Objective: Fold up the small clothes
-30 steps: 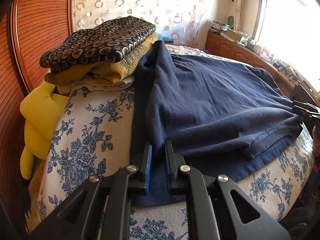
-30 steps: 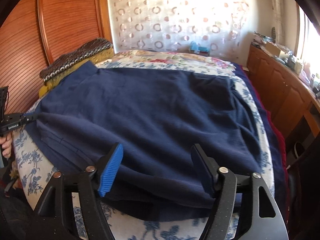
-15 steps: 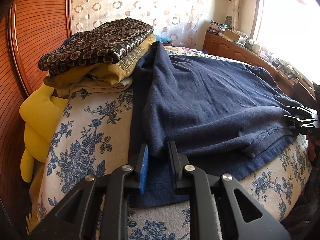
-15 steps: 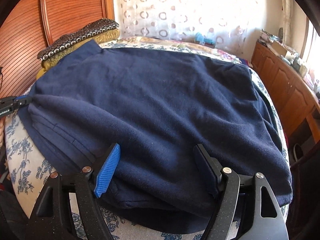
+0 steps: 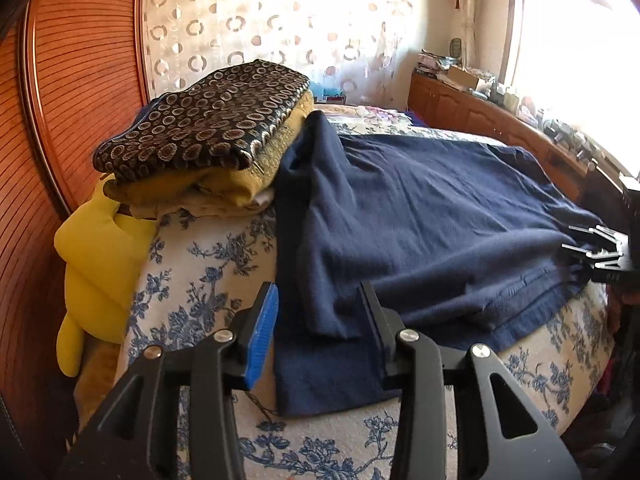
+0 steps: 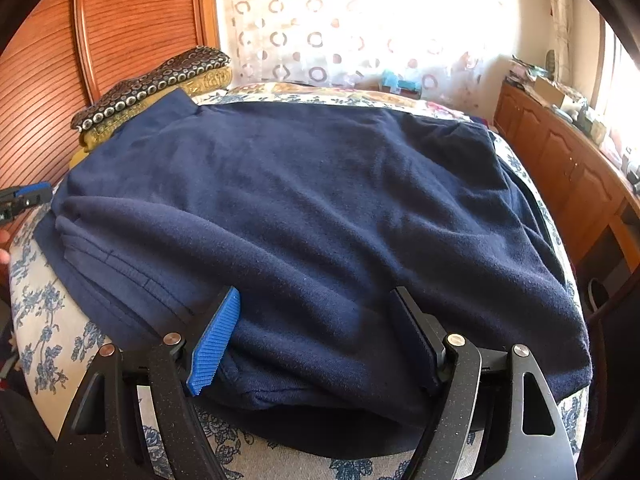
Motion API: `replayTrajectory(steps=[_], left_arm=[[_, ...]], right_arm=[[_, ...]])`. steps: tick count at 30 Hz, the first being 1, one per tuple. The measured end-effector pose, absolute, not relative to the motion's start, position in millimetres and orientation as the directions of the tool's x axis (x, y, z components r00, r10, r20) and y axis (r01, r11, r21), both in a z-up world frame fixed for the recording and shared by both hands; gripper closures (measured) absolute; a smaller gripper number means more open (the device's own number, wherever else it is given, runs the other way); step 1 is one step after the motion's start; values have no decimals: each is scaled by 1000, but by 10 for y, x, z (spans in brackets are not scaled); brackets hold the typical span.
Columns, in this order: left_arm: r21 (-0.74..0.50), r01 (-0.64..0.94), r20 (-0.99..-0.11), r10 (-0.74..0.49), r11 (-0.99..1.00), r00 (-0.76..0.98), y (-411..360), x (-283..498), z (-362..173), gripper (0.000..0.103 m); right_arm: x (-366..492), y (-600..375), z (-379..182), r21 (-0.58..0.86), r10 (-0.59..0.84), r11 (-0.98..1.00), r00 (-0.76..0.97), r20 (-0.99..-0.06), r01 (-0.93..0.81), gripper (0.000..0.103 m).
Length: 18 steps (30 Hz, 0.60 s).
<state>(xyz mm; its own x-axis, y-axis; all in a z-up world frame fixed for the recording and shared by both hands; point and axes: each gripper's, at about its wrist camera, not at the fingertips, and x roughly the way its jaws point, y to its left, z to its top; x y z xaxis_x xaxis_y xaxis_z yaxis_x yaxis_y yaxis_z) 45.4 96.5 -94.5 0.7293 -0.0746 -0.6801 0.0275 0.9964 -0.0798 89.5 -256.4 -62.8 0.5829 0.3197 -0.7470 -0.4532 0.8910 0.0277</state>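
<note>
A navy garment [image 5: 420,216] lies spread on a floral bedspread [image 5: 200,272]. The left gripper [image 5: 318,332] is opening around its edge; the right gripper [image 6: 316,340] stands wide. Only the left view shows the yellow cushion [image 5: 96,264].

Left hand-held gripper [image 5: 318,328], right hand-held gripper [image 6: 316,332]: black frames, silver screws, blue pad.

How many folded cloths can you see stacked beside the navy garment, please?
3: a ring-patterned one on top, a mustard one beneath, a cream one at the bottom; more may be hidden.
</note>
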Motion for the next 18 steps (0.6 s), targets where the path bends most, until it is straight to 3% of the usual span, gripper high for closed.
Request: replayTrajectory(steps=[6,15,17,18], left_arm=[[-105,10,-739,-85,994,668,1039,663,-1158,63],[-78,2,-732,-58,997,679,987,647,-1221,63],[-108,43,-721,-108,993,684,968,625,-1220,85],[-127,55,-719,-130,990,683,944,605,-1213,89]], right_arm=[[914,-2576,-623,34,326,889,579,-747,-456,25],[929,-2546,-632,21,316,889,578,-752,-458,25],[926,-2547,-632,29,321,890,579,-750,-455,25],[926,-2552,-632,35,324,891,579,-748,-453,25]])
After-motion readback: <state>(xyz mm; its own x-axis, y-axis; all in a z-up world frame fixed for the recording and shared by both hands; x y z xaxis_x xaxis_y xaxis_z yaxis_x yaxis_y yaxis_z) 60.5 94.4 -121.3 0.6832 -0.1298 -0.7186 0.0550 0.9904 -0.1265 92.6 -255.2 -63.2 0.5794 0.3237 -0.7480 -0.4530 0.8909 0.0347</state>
